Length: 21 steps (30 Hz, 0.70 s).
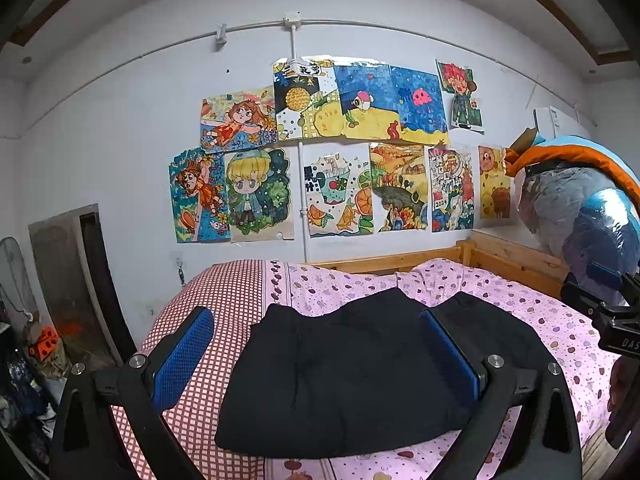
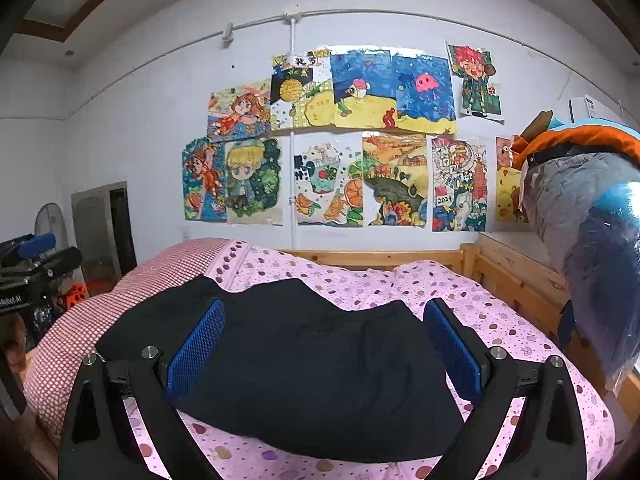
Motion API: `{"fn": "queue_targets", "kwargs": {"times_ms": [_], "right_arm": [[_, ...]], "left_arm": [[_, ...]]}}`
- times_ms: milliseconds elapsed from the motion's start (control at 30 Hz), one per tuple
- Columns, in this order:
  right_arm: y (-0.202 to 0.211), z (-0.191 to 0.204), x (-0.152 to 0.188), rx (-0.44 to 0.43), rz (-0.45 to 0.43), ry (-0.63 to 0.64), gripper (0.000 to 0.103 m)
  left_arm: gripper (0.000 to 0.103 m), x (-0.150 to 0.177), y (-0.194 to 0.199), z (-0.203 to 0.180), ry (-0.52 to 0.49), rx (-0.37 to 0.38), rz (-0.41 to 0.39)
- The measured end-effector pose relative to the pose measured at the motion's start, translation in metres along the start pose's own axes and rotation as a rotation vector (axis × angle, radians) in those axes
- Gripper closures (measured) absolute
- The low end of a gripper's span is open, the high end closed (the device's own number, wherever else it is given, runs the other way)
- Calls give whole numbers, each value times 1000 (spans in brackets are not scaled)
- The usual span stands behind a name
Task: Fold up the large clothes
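Note:
A black garment [image 1: 344,372] lies folded into a rough rectangle on the pink spotted bed sheet [image 1: 560,320]. It also shows in the right wrist view [image 2: 316,372]. My left gripper [image 1: 320,356] is open and empty, its blue pads wide apart above the garment's near left part. My right gripper [image 2: 324,348] is open and empty, held above the garment's near right part. The right gripper's body shows at the right edge of the left wrist view [image 1: 612,312]. The left gripper's body shows at the left edge of the right wrist view [image 2: 32,276].
A red checked cover [image 1: 224,300] lies on the bed's left side. A wooden bed frame [image 2: 508,268] runs along the far and right sides. A plastic-wrapped bundle [image 2: 588,232] hangs at the right. Drawings [image 1: 328,152] cover the wall. Clutter and a doorway [image 1: 80,280] stand at the left.

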State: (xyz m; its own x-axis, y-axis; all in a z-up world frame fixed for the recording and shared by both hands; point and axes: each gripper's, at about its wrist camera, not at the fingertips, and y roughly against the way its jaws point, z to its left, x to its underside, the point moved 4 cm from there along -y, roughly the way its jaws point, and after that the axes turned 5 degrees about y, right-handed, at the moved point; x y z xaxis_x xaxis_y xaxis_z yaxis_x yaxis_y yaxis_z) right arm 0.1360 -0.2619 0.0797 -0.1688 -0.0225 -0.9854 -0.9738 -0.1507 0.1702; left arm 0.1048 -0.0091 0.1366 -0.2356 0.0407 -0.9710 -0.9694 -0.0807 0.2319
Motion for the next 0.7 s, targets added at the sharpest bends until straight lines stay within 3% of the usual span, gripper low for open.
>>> {"fn": "queue_targets", "kwargs": {"times_ms": [700], "right_arm": [[51, 40, 12, -56, -40, 92, 4]], "left_arm": [[0, 41, 47, 27, 101, -41, 5]]}}
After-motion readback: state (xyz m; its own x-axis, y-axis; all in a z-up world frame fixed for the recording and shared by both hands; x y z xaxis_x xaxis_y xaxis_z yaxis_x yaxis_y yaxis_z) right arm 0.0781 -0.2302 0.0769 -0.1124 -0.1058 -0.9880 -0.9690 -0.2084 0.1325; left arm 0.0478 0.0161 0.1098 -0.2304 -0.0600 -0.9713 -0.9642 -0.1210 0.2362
